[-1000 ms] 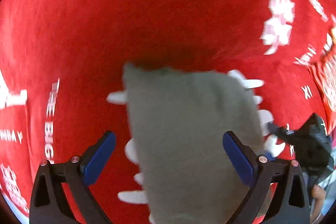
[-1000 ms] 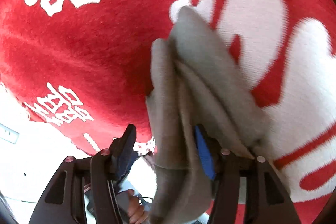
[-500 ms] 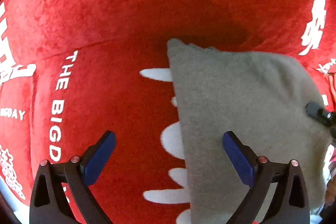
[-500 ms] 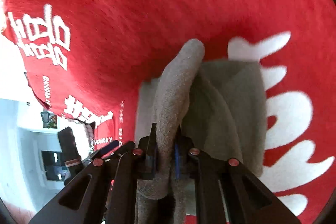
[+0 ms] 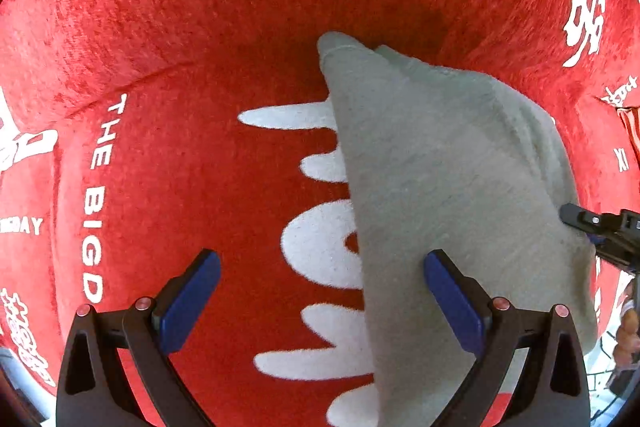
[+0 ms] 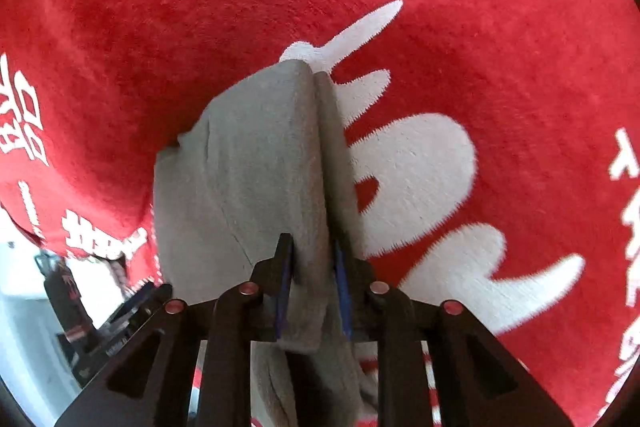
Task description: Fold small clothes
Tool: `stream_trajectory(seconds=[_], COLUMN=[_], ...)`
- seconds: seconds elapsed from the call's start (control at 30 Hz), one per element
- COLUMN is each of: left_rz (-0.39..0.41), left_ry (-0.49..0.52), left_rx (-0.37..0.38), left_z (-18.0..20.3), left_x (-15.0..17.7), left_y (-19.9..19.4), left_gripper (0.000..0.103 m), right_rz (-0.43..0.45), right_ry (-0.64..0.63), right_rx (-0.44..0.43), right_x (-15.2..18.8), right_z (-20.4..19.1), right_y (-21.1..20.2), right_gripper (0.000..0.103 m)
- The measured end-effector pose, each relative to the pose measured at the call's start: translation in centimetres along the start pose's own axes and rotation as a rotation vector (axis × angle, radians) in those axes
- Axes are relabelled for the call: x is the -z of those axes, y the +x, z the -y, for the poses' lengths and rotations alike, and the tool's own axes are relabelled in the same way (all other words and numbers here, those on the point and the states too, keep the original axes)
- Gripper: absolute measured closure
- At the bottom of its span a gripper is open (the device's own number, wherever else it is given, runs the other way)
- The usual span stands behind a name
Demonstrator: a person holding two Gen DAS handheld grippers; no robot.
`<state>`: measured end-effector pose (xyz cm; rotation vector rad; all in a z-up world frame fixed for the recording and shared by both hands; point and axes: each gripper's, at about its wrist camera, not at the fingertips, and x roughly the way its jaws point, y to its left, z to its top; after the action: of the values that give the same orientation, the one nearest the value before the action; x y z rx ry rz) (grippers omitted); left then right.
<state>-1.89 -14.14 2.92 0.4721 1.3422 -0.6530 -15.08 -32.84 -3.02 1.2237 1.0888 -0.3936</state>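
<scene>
On the red cloth point(image 5: 200, 27), right gripper point(image 6: 312, 263) jaws pinch the grey garment point(image 5: 440, 187); left gripper point(image 5: 320, 279) jaws spread.

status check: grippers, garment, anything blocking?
Left gripper open, empty. Right gripper shut on the small grey knit garment, its edge pinched and lifted off the red plush cloth with white lettering. Nothing blocking.

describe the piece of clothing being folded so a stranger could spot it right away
Start from the red plush cloth with white lettering that fills both views. On it lies a small grey garment, its edge pinched by the right gripper. It is the only plain, unprinted fabric in sight.
</scene>
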Motion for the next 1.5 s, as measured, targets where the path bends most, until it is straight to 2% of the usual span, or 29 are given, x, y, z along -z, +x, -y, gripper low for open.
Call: stream_trajectory(seconds=[0.03, 0.1, 0.13, 0.2, 0.27, 0.33, 0.43, 0.53, 0.63, 0.73, 0.87, 0.93, 1.0, 1.13, 1.23, 1.4, 1.47, 1.5], left_rz=[-0.003, -0.009, -0.014, -0.028, -0.029, -0.043, -0.061, -0.074, -0.097, -0.114, -0.113, -0.118, -0.116, -0.116, -0.108, -0.099, -0.095, -0.097], left_ry=[0.003, 0.013, 0.017, 0.024, 0.014, -0.013, -0.029, 0.022, 0.07, 0.045, 0.014, 0.024, 0.038, 0.05, 0.044, 0.06, 0.062, 0.062], left_rx=[-0.004, 0.004, 0.007, 0.014, 0.016, 0.024, 0.024, -0.008, -0.044, -0.041, -0.032, -0.033, -0.034, -0.035, -0.036, -0.046, -0.048, -0.048], left_z=[-0.1, 0.1, 0.2, 0.5, 0.8, 0.7, 1.2, 1.9, 2.8, 2.9, 2.7, 2.5, 2.6, 2.5, 1.9, 0.9, 0.8, 0.6], left_x=[0.1, 0.6, 0.8, 1.5, 2.2, 2.7, 3.9, 5.3, 6.9, 7.6, 8.3, 8.6, 8.8, 9.2, 9.5, 10.0, 10.1, 10.2], left_y=[-0.3, -1.0, -1.0, -1.2, -1.3, -1.1, -1.6, -1.2, -0.2, 0.7, 0.7, 0.4, 0.0, -0.7, -1.5, -2.7, -3.2, -3.3], left_gripper=[0.001, 0.001, 0.001, 0.001, 0.001, 0.001, 0.001, 0.001, 0.001, 0.001, 0.001, 0.001, 0.001, 0.001, 0.001, 0.001, 0.001, 0.001], right_rz=[-0.007, -0.015, -0.018, -0.042, -0.096, -0.168, -0.148, -0.133, -0.163, -0.158, -0.136, -0.124, -0.112, -0.096, -0.086, -0.027, -0.009, -0.005], right_ry=[-0.018, -0.055, -0.07, -0.101, -0.128, -0.154, -0.186, -0.193, -0.202, -0.228, -0.282, -0.276, -0.261, -0.226, -0.193, -0.131, -0.129, -0.128], right_rx=[0.022, -0.003, -0.026, -0.049, -0.029, 0.019, 0.043, 0.078, 0.125, 0.12, 0.162, 0.186, 0.204, 0.238, 0.295, 0.299, 0.297, 0.294], right_x=[0.2, 1.1, 1.6, 2.8, 4.1, 5.5, 6.4, 6.3, 6.6, 6.5, 7.2, 7.5, 7.8, 8.4, 9.0, 10.2, 10.9, 11.2], right_z=[-0.3, -1.3, -1.5, -1.9, -1.9, -1.6, -1.8, -0.9, -0.1, 0.2, 0.2, -0.2, -0.1, -0.1, 0.1, 0.0, -0.6, -0.8], right_y=[-0.6, -1.9, -2.4, -3.2, -2.7, -1.4, -1.8, -2.3, -0.7, 0.0, -0.5, -0.2, -0.6, -1.6, -2.7, -5.0, -5.7, -5.9], right_gripper=[0.077, 0.074, 0.06, 0.043, 0.045, 0.095, 0.096, 0.096, 0.096, 0.096, 0.095, 0.088, 0.087, 0.086, 0.084, 0.083, 0.074, 0.062])
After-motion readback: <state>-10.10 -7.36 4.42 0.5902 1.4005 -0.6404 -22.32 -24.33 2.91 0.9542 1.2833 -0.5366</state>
